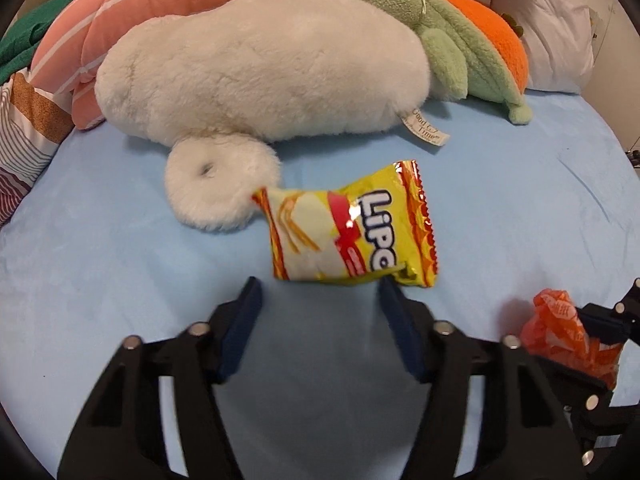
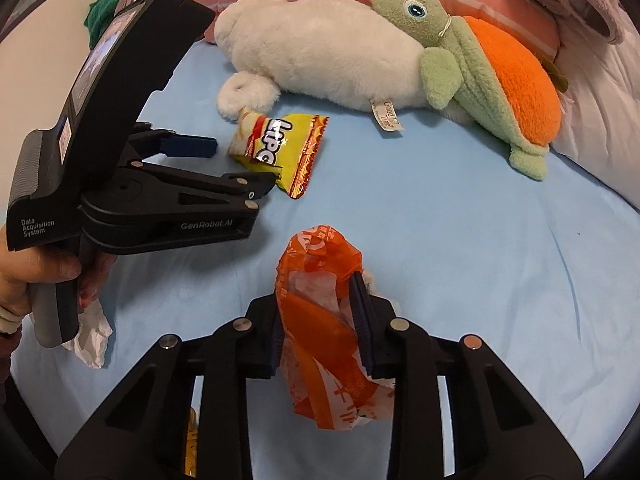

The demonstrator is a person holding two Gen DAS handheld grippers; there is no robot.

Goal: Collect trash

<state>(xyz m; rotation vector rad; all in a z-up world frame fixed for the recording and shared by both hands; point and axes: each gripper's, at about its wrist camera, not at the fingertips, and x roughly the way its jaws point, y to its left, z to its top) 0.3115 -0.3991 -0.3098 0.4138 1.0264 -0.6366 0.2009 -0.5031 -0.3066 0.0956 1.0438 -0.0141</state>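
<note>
- Yellow foil marks the snack packet (image 1: 352, 228), printed with red bands and white lettering; it lies on the light blue bed sheet (image 1: 120, 240) toward the middle of the bed, its left tip touching the tail of the white plush toy (image 1: 260, 80).
- The left hand-held gripper (image 1: 320, 292) points down at the sheet just short of the packet's near edge. Its blue pads stand apart at a middling width; the right pad (image 1: 394, 300) sits right at the packet's lower right corner, but the packet is not clamped between the two.
- Orange and white crumpled plastic wrapper (image 2: 324, 320) sits between the pads of the right hand-held gripper (image 2: 320, 312), which press on it from both sides, narrow, holding it just over the sheet nearer the bed's front edge.
- In the right wrist view a hand (image 2: 32, 276) grips the handle of the left device, and a crumpled white tissue (image 2: 92, 336) lies on the sheet just below it.
- The white plush toy lies across the back of the bed, a green and orange turtle plush (image 1: 460, 40) leaning against its right end.
- Pink striped pillows (image 1: 140, 8) are piled behind both toys along the far edge; a white pillow (image 1: 560, 40) fills the far right corner.
</note>
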